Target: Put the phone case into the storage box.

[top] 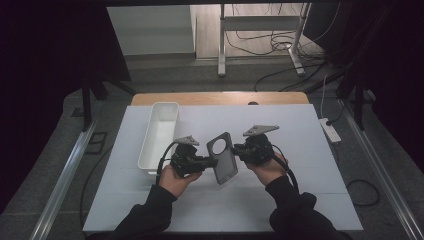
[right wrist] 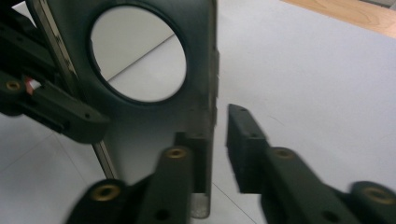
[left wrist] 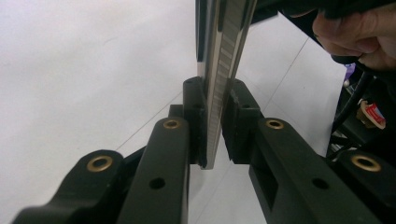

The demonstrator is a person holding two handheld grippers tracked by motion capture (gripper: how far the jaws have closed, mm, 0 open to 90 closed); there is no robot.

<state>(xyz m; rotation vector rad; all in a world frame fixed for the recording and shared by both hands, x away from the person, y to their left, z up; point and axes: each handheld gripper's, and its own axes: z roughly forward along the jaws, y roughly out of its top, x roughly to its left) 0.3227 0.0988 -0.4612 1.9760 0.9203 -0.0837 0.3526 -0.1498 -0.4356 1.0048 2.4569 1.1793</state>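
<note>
Phone case, dark w/ round camera cutout, held up off the white surface at centre, betw. both grippers. Left gripper: jaws clamped on the case's edge, pads touching both sides. Right gripper: jaws part open, straddling the case's other edge w/ a gap on one side. White bin sits left, far of left hand.

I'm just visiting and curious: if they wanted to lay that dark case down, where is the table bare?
Bare white sheet lies right of the right gripper and along the near edge by the sleeves. It's crowded mid-table, where both grippers meet at the case, with the white bin just left.
</note>
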